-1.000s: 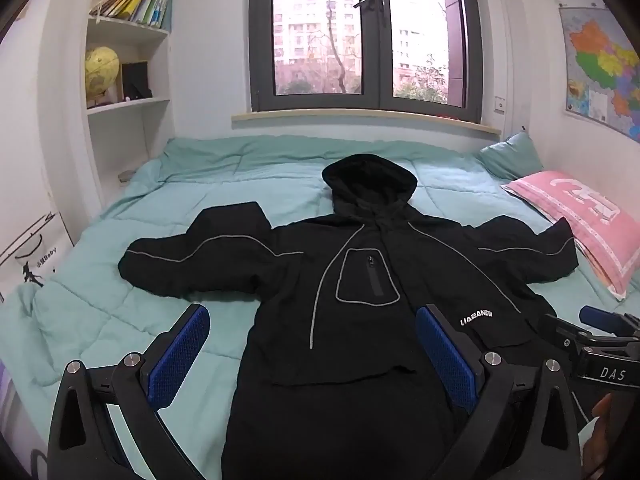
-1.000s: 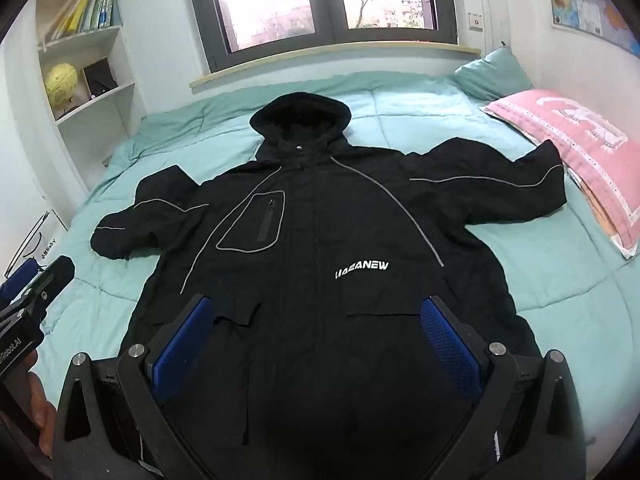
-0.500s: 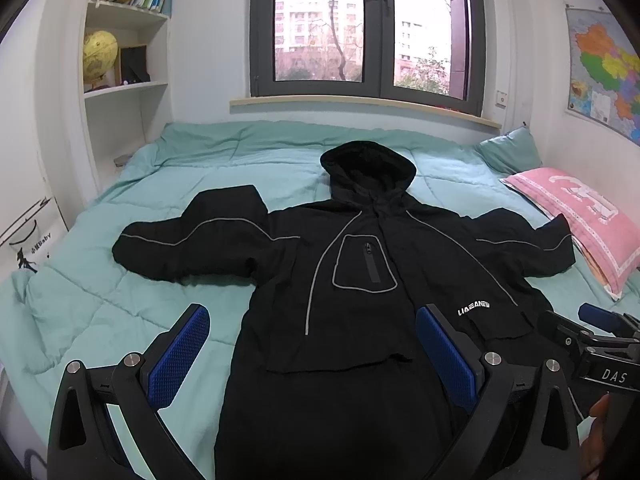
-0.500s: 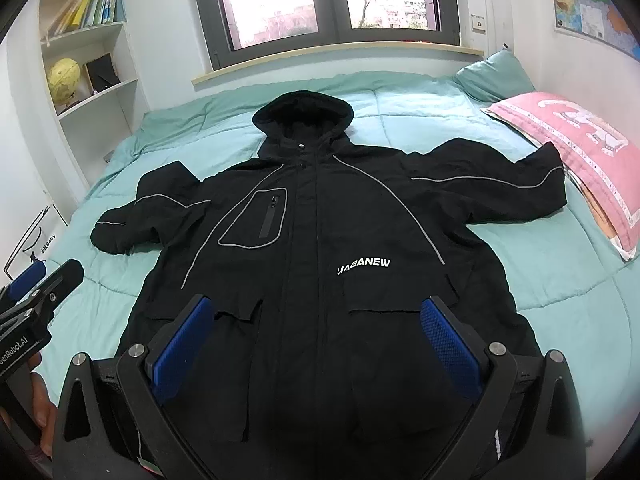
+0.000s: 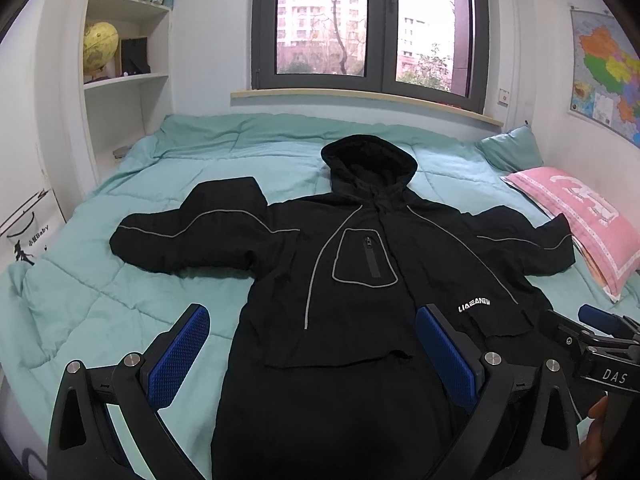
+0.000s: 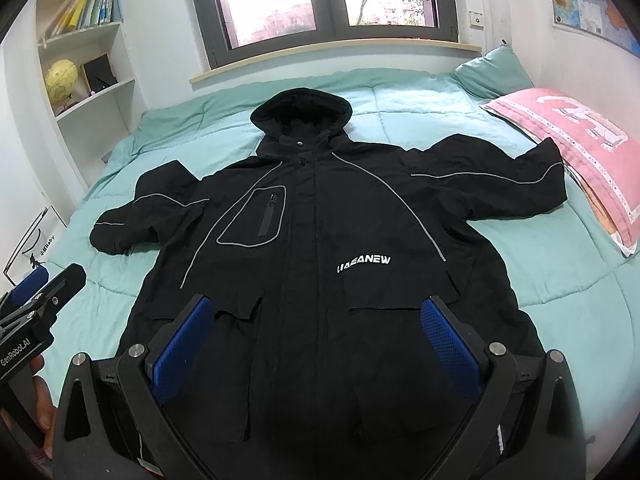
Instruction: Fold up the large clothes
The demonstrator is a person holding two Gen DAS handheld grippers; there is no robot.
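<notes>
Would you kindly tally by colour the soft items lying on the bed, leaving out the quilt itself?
Black: 1, the hooded jacket
Pink: 1, the pillow
Teal: 1, the pillow by the wall
Total: 3

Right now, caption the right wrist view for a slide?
Open right tool above black hooded jacket spread flat on teal bed.
</notes>
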